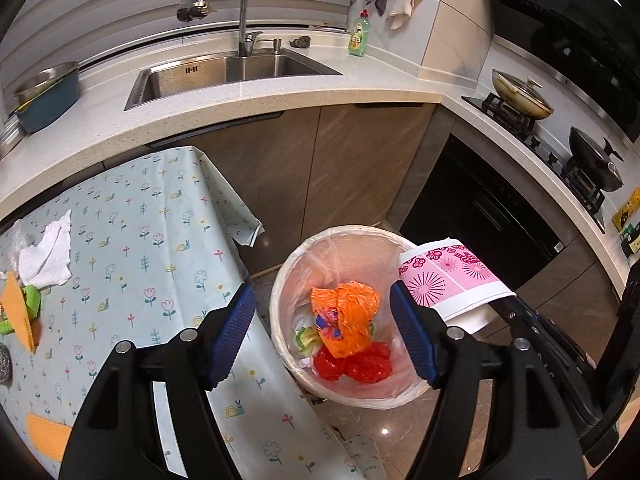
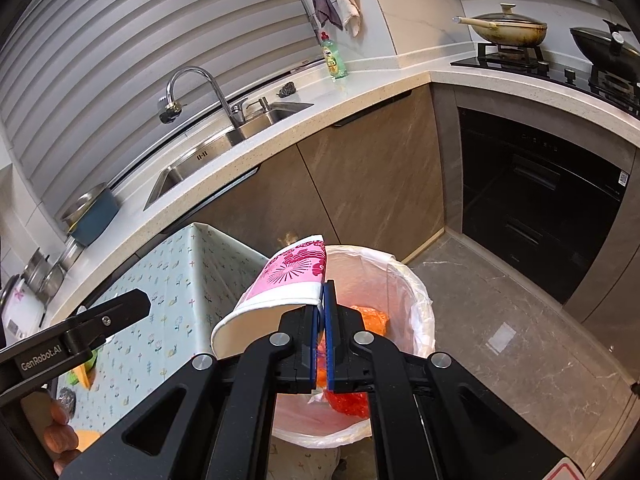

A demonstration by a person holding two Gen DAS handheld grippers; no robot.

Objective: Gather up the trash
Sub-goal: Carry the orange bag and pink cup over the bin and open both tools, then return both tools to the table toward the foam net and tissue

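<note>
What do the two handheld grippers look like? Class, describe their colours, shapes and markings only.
Both the left gripper and the right gripper have black, angular plastic link arms with triangular cut-outs and round silver pivot bolts. Their fingers carry blue, finely ribbed pads. White "GenRobot.AI" lettering marks the left gripper's side in the right wrist view. No cables or sleeves show.

Bright, even indoor light fills both wrist views — soft shadows only, deepest under the countertop overhang. A small glare spot shines on the polished floor. Fisheye distortion bends the counter and blinds into arcs, with black vignetting at the corners — focus is sharp throughout.
</note>
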